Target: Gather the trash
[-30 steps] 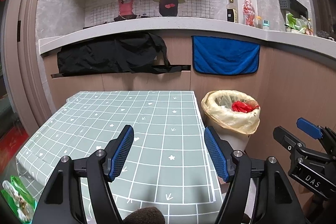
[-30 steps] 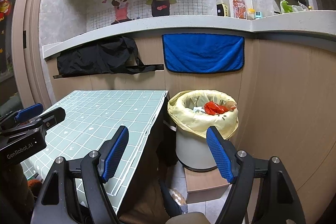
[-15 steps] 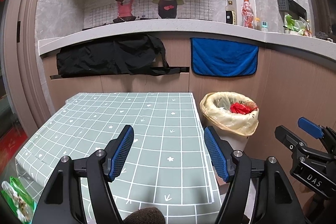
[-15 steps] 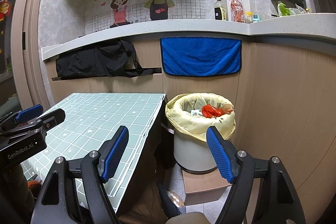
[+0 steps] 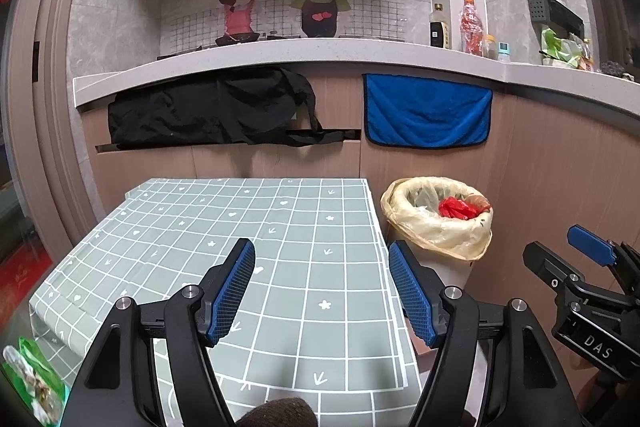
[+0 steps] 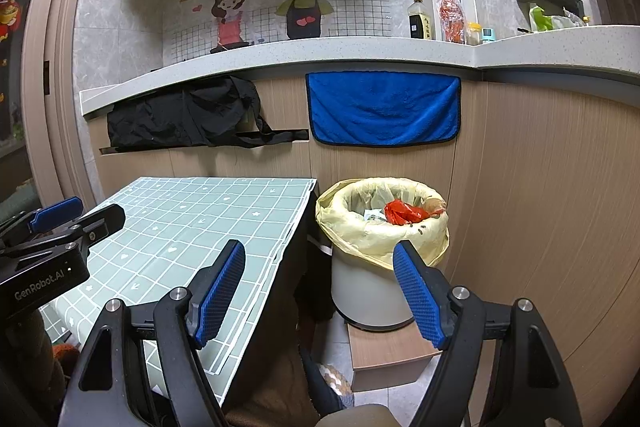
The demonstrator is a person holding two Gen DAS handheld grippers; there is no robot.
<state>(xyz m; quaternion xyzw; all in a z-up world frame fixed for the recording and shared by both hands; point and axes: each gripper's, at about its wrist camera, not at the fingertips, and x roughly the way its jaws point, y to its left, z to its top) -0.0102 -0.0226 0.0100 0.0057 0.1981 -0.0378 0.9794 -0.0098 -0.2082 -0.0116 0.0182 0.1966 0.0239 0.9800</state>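
Both the left gripper [image 5: 322, 287] and right gripper [image 6: 320, 291] gape, holding nothing. The only loose trash seen, a green wrapper [image 5: 34, 383], lies lower left of the left view, nearer the left gripper; the bin [image 6: 382, 227] sits upper right

red wrapper [image 6: 406, 211] inside yellow-lined bin [image 6: 384, 247]

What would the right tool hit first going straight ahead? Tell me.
Probably the trash bin: the open right tool points between the table edge and the bin, toward the cabinet front. Depth is unclear.
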